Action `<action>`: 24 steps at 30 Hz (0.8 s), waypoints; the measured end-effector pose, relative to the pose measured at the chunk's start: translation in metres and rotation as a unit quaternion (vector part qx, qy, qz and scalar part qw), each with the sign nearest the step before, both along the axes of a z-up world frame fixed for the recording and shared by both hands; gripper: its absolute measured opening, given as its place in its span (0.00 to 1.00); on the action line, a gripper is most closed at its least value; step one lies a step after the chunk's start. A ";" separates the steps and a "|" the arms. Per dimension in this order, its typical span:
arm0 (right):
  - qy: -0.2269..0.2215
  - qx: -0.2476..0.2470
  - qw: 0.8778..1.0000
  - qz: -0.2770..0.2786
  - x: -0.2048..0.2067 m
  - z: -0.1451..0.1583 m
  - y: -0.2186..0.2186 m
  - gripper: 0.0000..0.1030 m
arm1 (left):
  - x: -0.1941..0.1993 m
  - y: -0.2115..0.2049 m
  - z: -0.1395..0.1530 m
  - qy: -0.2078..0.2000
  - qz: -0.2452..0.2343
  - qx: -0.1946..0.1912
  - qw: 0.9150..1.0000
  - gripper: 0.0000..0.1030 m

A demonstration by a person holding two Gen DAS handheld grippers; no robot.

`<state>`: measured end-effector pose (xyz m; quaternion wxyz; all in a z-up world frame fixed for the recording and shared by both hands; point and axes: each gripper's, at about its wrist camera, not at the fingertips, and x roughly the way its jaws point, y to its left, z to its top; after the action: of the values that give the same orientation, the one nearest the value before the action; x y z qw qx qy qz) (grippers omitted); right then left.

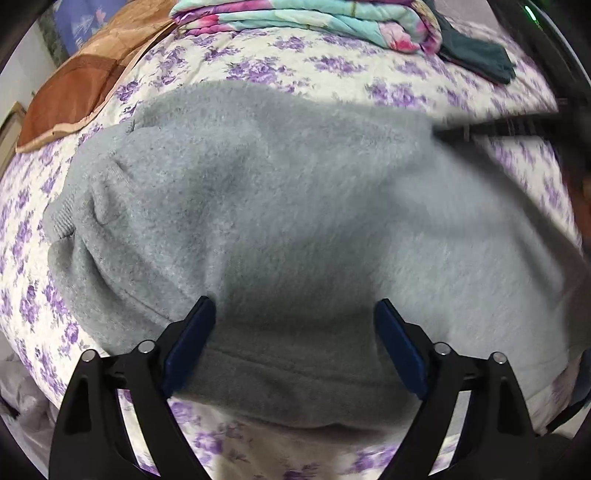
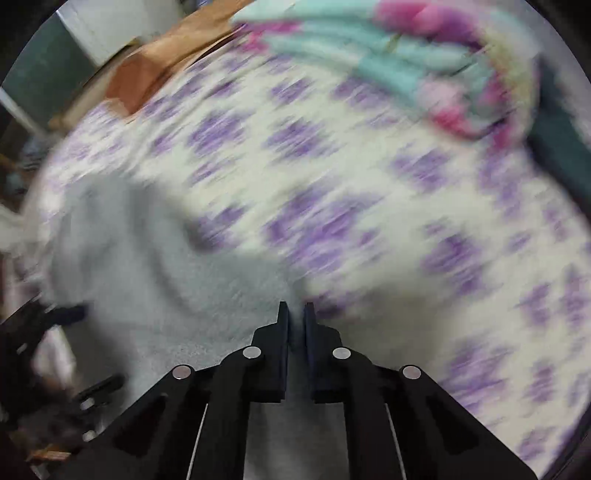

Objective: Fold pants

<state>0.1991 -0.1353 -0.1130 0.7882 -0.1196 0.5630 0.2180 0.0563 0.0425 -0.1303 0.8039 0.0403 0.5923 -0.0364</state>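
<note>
The grey fleece pants (image 1: pixel 280 206) lie folded in a bundle on the floral bed sheet (image 1: pixel 332 62), with a ribbed cuff at the left. My left gripper (image 1: pixel 295 314) is open, its blue pads either side of the near edge of the pants, holding nothing. In the blurred right wrist view my right gripper (image 2: pixel 295 314) is nearly closed on a fold of the grey pants (image 2: pixel 147 273), which runs between its fingers. The right gripper also shows as a dark blurred shape at the right edge of the left wrist view (image 1: pixel 517 127).
A folded pink and teal quilt (image 1: pixel 314 18) and a dark green garment (image 1: pixel 476 55) lie at the far side of the bed. A brown pillow (image 1: pixel 77 85) lies at the far left. The bed's near edge is just below my left gripper.
</note>
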 end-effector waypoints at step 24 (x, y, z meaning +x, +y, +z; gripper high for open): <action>-0.091 0.064 0.924 -0.365 -0.204 0.042 -0.291 0.67 | 0.002 -0.042 0.003 -0.002 -0.066 -0.028 0.997 0.90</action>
<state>-0.0047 -0.4260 -0.0707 0.8668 0.1261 0.4786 -0.0610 0.0585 0.0008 -0.1277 0.8015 0.0567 0.5857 -0.1063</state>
